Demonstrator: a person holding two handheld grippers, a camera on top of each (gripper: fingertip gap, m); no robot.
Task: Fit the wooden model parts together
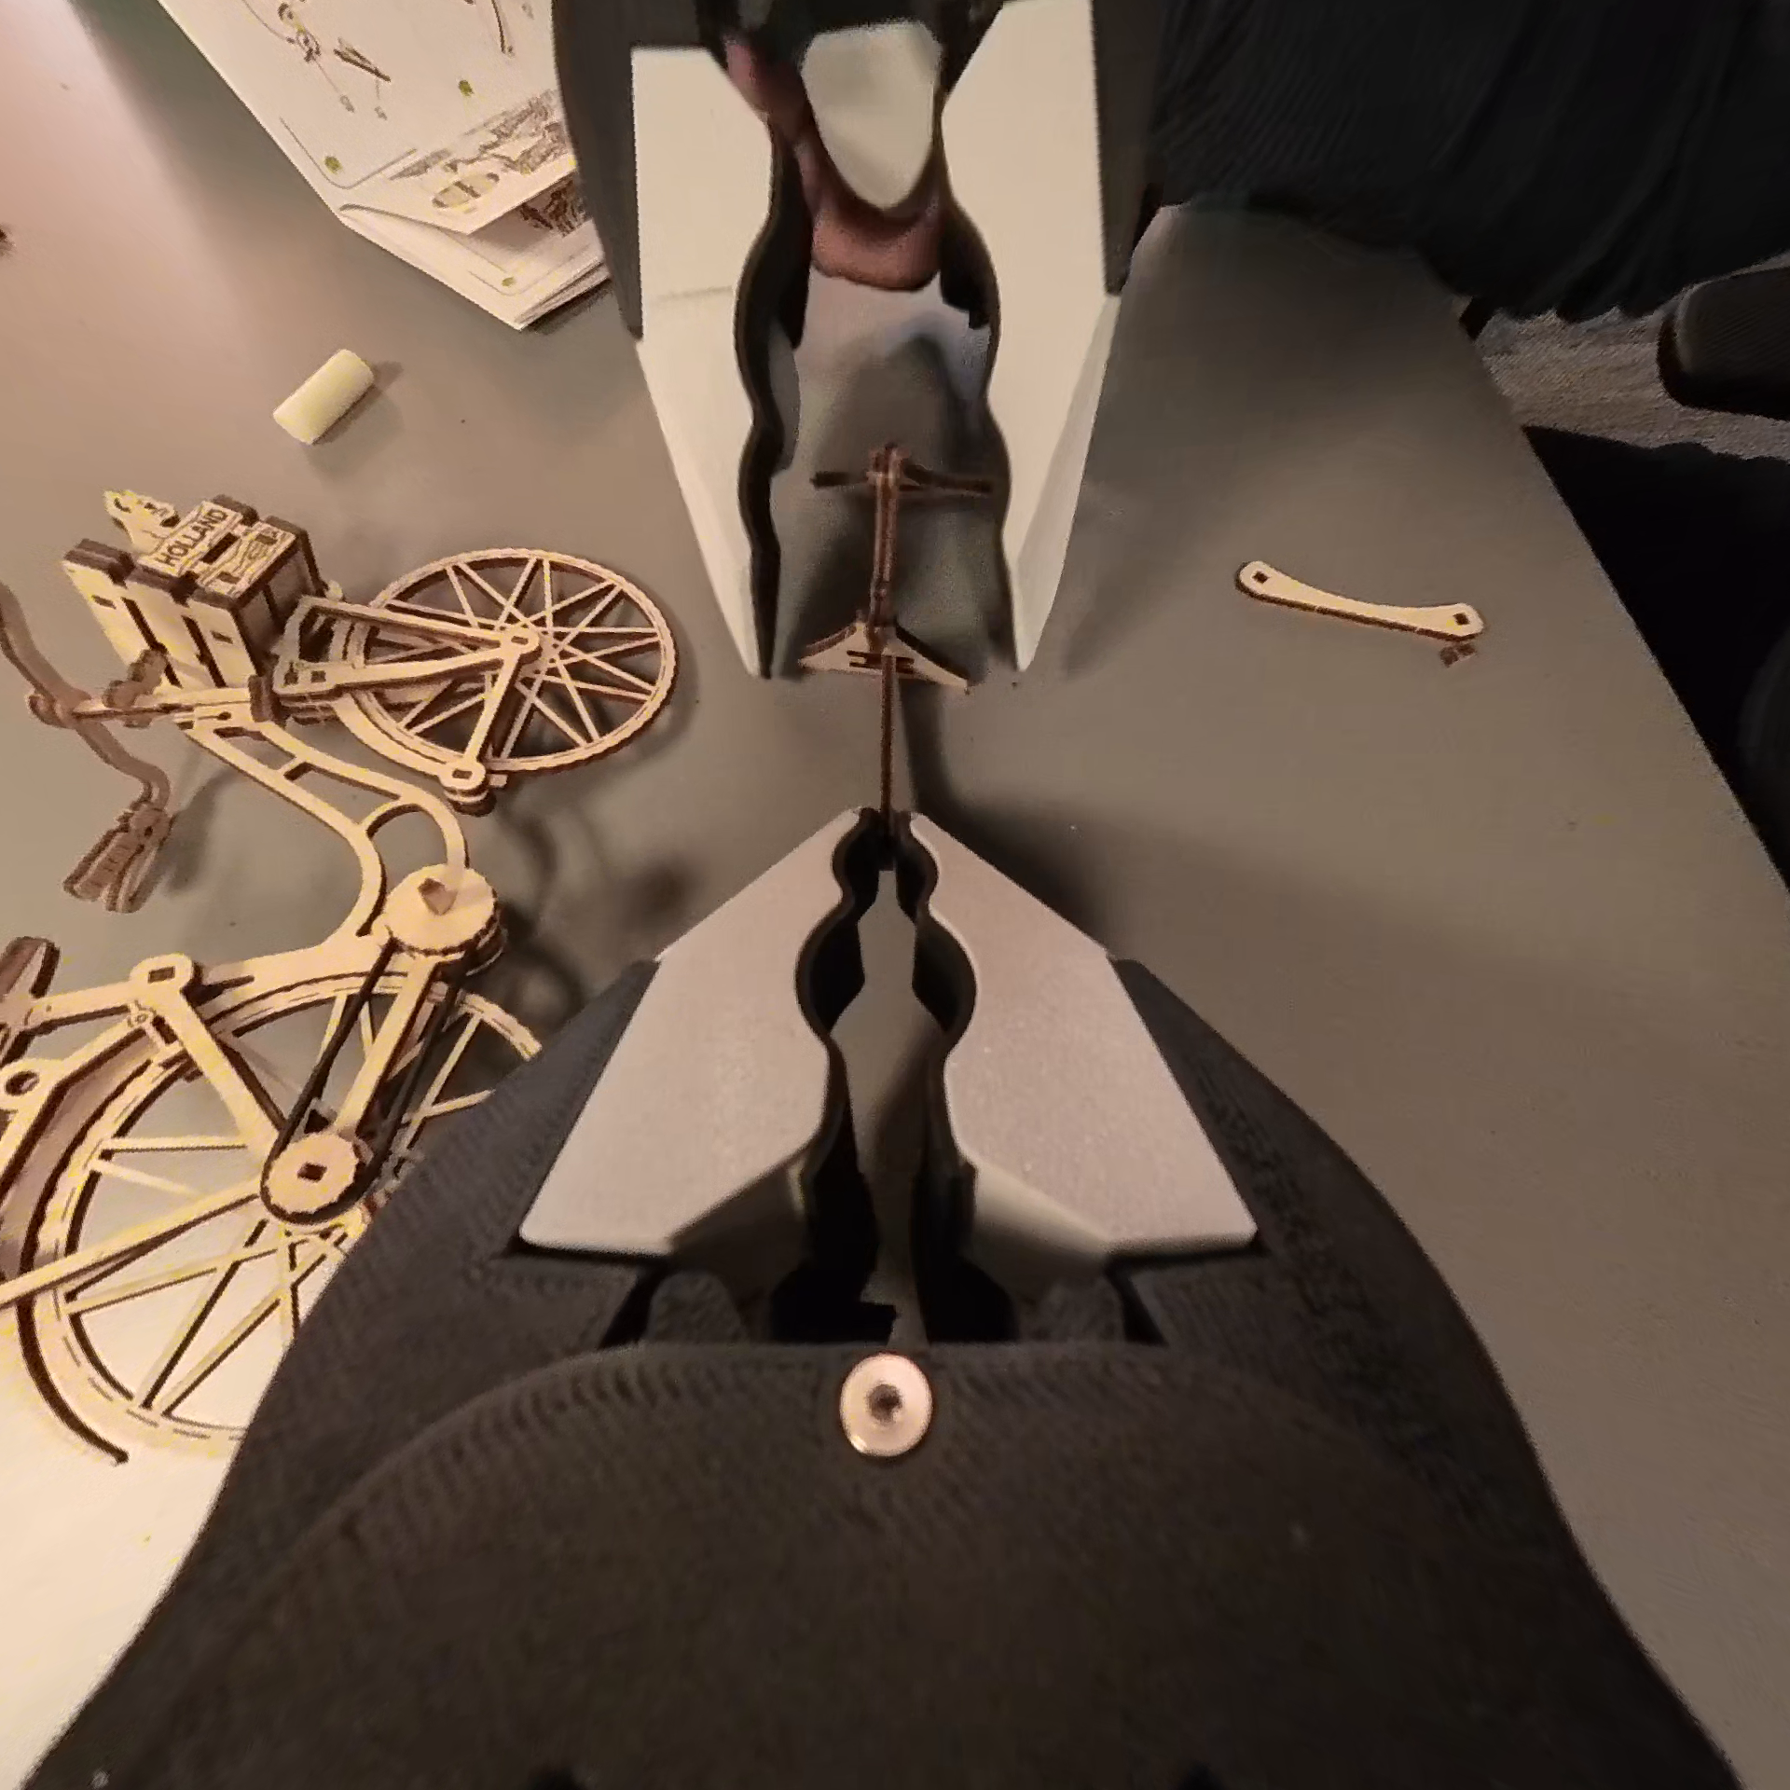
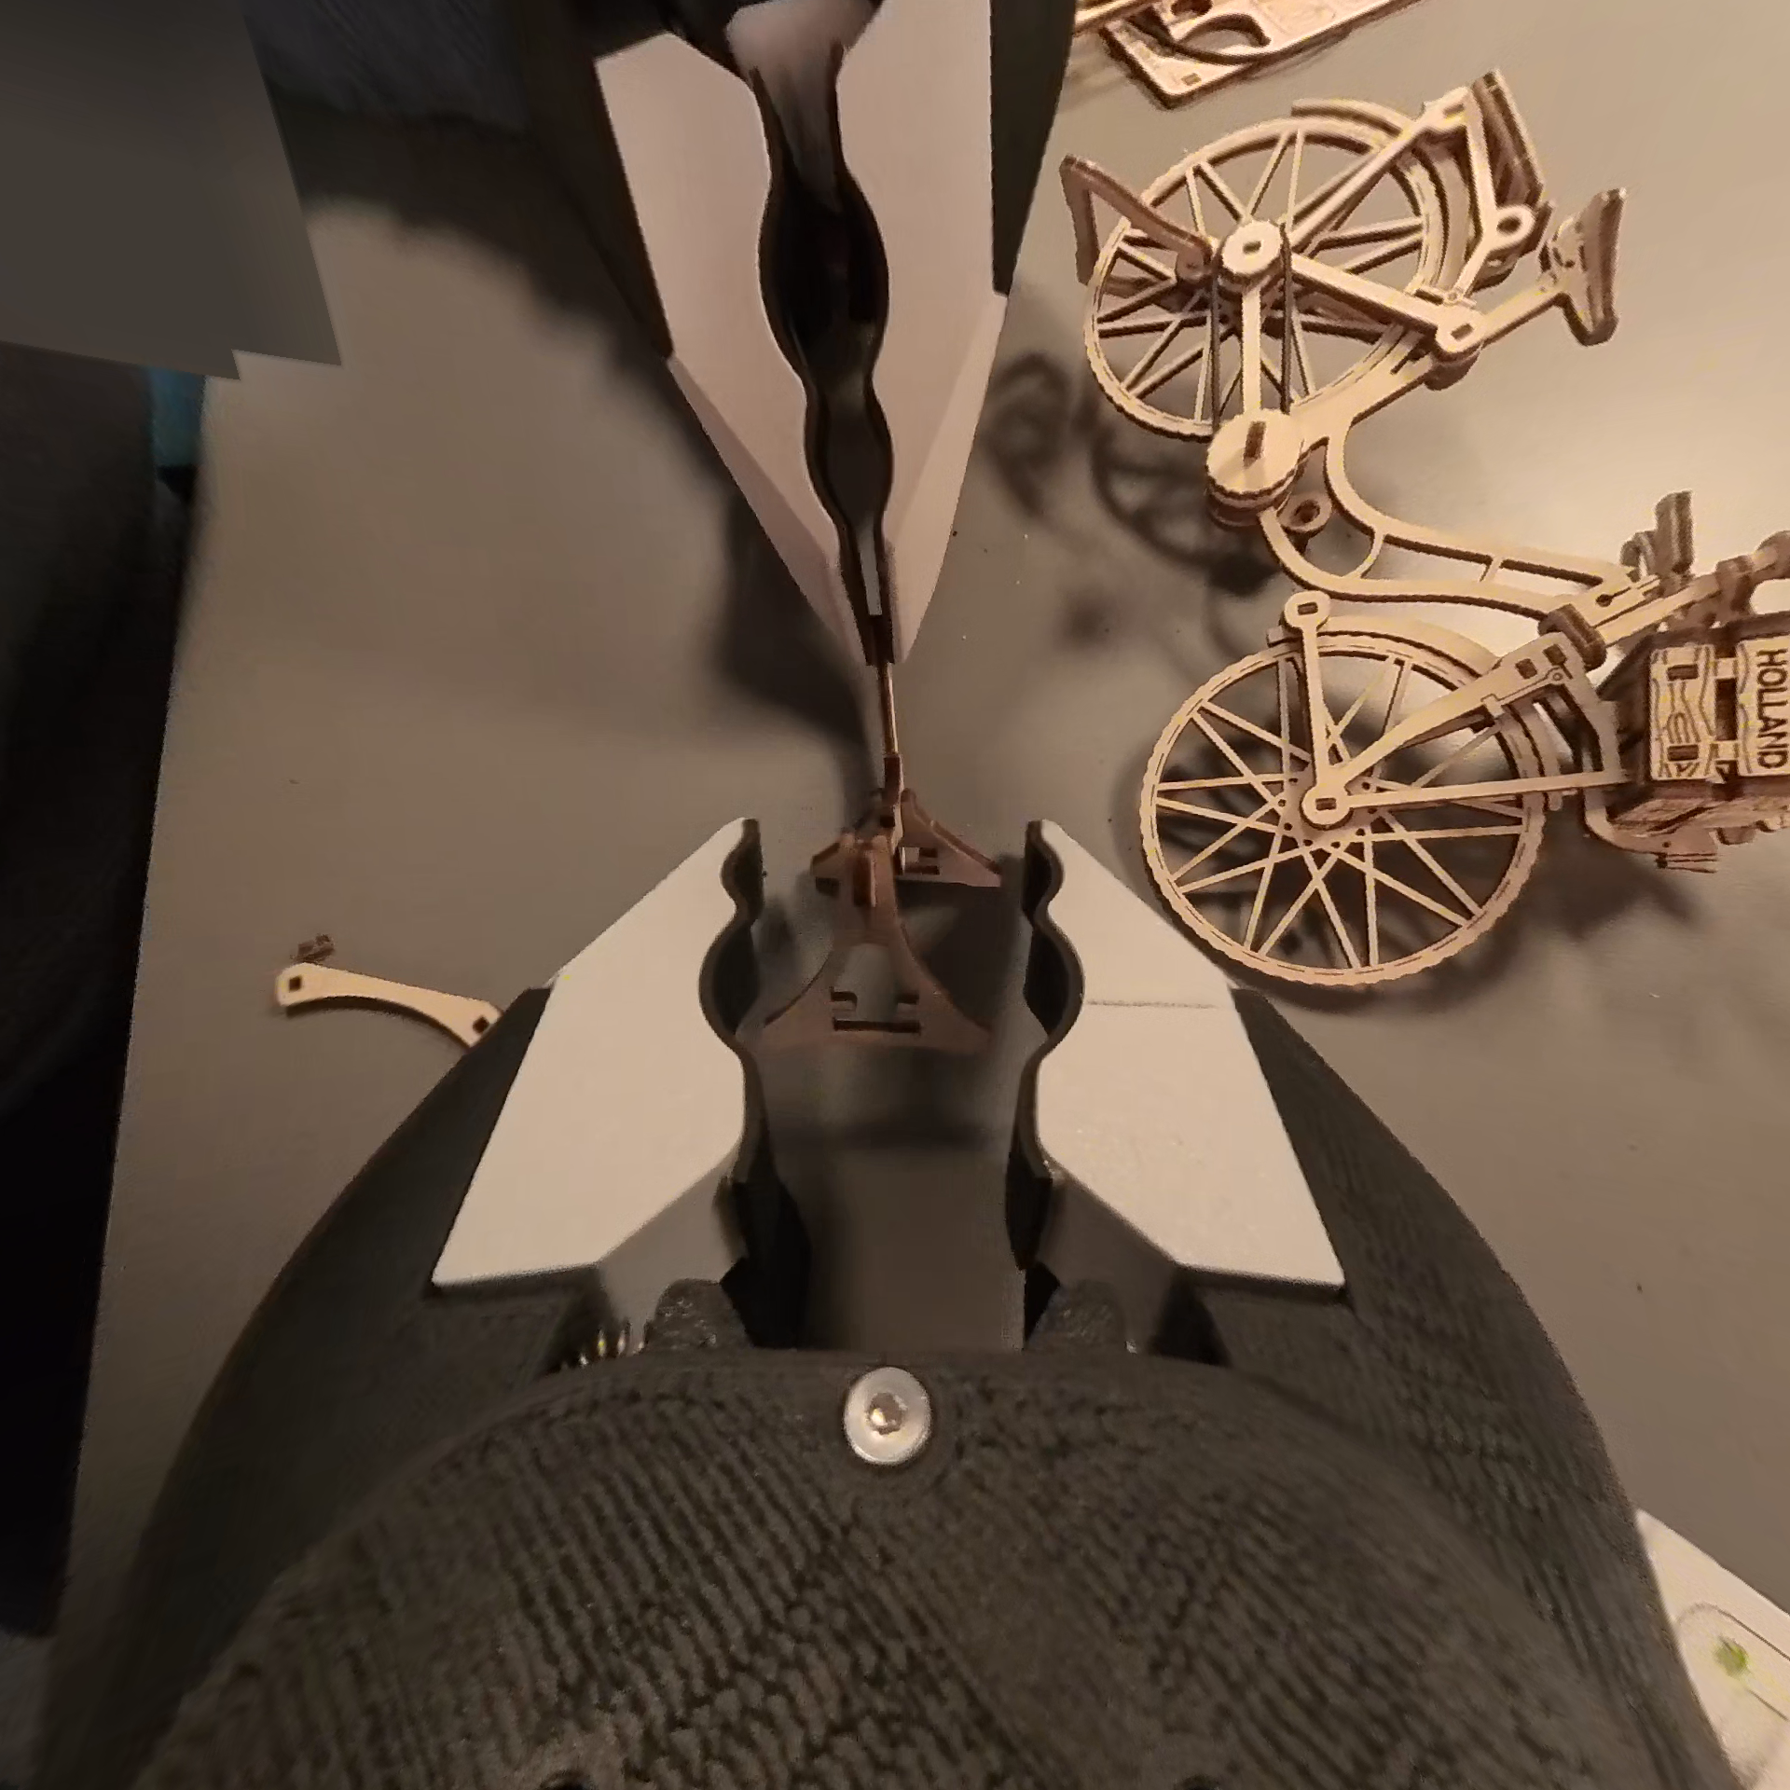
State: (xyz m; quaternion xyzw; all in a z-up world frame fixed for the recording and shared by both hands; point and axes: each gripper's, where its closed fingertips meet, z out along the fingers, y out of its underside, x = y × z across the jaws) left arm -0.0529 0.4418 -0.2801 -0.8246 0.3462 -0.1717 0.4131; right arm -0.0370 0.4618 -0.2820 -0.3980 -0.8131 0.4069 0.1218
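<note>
Pinching the stand's (image 1: 883,620) thin stem in my nearly closed left hand-held gripper (image 1: 883,823) above the desk (image 1: 1259,872), I should steady it while my right hand-held gripper (image 2: 886,872), wide open and empty, closes squarely on its triangular foot.

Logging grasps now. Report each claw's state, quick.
Left claw: shut on the thin brown wooden stand piece.
Right claw: open around that piece's triangular end.
</note>
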